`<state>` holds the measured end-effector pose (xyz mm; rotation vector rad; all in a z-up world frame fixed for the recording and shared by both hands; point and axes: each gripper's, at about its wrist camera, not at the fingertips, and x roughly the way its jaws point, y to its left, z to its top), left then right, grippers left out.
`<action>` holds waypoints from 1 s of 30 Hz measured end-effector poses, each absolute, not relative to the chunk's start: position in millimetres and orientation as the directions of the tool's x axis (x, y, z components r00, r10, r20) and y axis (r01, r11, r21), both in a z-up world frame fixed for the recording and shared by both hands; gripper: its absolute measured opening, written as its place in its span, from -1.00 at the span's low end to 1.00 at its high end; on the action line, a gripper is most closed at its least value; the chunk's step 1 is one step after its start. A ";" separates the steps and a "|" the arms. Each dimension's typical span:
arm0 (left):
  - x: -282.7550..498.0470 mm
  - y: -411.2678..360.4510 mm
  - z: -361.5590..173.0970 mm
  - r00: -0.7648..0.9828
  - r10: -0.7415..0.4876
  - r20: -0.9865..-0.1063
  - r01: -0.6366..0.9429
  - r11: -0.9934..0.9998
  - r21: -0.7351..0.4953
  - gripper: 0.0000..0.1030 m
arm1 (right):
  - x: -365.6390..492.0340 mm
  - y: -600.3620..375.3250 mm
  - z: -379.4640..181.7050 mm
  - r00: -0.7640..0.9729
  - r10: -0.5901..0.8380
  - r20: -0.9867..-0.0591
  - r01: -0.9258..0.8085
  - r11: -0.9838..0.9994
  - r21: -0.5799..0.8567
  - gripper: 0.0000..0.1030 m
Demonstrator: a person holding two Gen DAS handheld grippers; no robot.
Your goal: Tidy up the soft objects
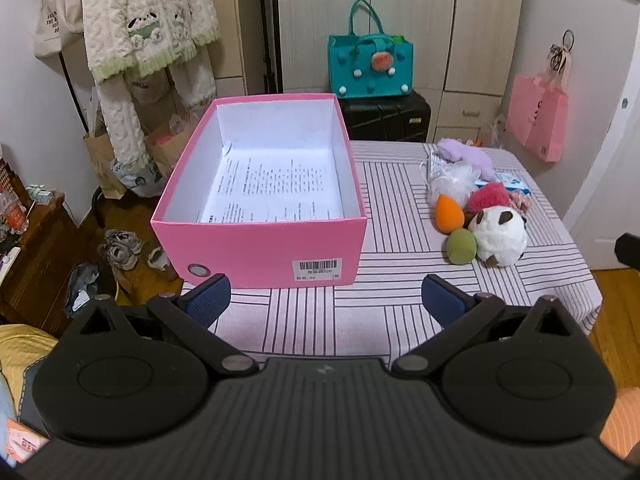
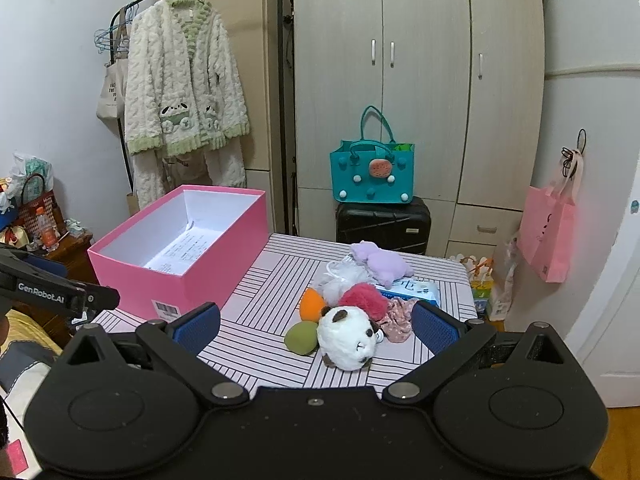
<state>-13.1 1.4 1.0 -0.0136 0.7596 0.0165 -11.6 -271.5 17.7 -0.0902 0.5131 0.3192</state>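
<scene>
Pink card box [image 1: 260, 248] stands open on the striped surface [image 1: 392, 296], holding only a printed sheet. Right of the box lies a heap of soft things: purple plush [image 2: 382, 262], panda [image 2: 350, 340], red puff [image 2: 364, 298], orange sponge [image 2: 312, 304], green sponge [image 2: 302, 338]. All look light and squashy; the panda, nearest, likely takes a pinch across its round body. Both left tongs [image 1: 326, 300] and right tongs [image 2: 316, 328] hover spread wide, empty.

A home bedroom: wardrobe [image 2: 420, 80], hanging robe [image 2: 184, 80], suitcase [image 2: 384, 222], shoes [image 1: 120, 248].
</scene>
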 end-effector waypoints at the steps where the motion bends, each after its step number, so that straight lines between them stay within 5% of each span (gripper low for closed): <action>1: -15.0 2.3 0.2 0.731 0.002 -0.682 -0.015 1.000 -0.012 1.00 | -12.9 -271.7 16.3 0.823 0.281 -0.493 -0.324 0.946 -0.002 1.00; 30: -44.8 8.0 4.5 0.814 0.016 -0.581 -0.035 0.999 -0.021 0.95 | -20.8 -270.5 9.1 0.843 0.273 -0.464 -0.315 0.949 -0.014 1.00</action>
